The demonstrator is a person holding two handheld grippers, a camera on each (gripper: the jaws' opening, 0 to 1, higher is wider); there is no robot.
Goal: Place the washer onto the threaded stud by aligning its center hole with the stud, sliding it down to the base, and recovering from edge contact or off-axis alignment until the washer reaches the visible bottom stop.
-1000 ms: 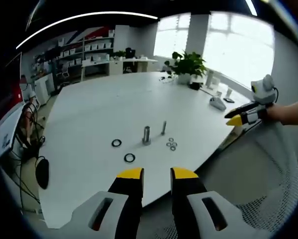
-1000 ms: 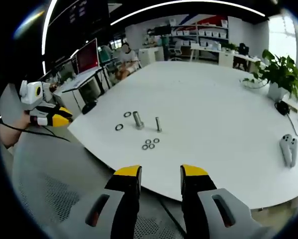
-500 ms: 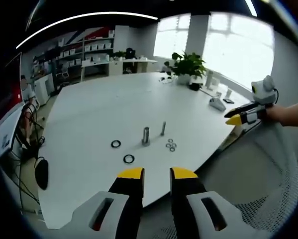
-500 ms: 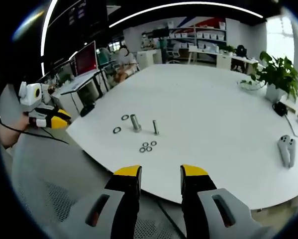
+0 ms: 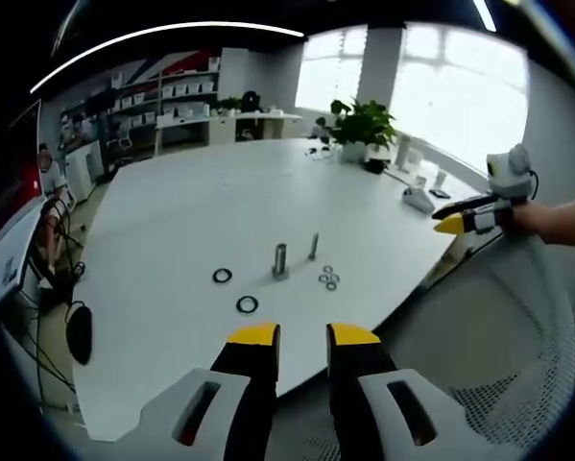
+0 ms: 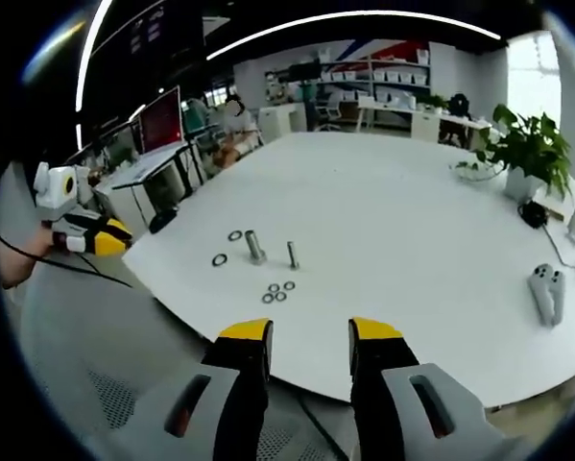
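Altogether two studs, five washers

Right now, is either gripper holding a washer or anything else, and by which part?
Nothing is held. The left gripper and right gripper are both open and empty, short of the table, where the washers lie loose.

The left gripper hung open before the white table. Two studs stood between black rings and small washers.
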